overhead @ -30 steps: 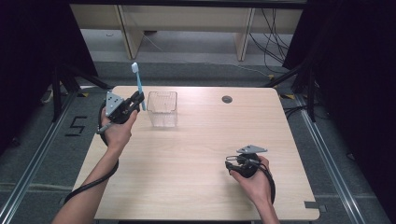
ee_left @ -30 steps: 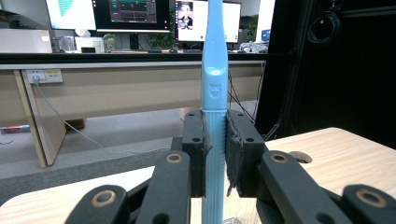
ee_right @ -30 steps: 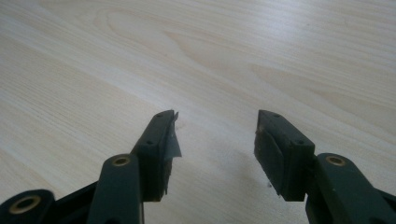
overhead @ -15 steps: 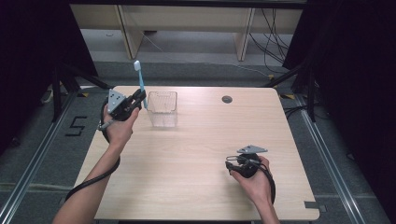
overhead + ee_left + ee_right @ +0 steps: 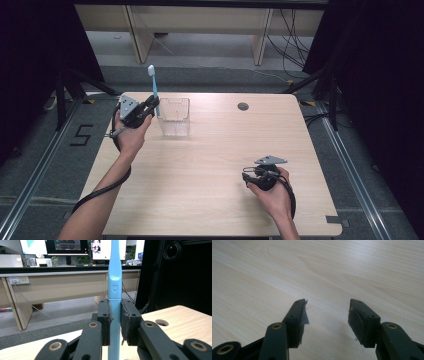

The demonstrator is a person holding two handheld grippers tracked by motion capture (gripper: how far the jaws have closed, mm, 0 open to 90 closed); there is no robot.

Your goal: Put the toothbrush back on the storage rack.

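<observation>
the left gripper (image 5: 150,106) holds a light blue plastic toothbrush (image 5: 154,89) upright, its jaws clamped on the ribbed handle, bristle head on top. it hovers at the far left of the pale wooden worktop (image 5: 210,170), just beside a clear square plastic container (image 5: 174,116). the right gripper (image 5: 327,315) rests low over bare wood near the front right, its jaws wide apart with nothing between them. risk: if the toothbrush comes down off-centre, its lower end could catch the container's rim and tip or push the light container; a loosened grip could let it slip.
</observation>
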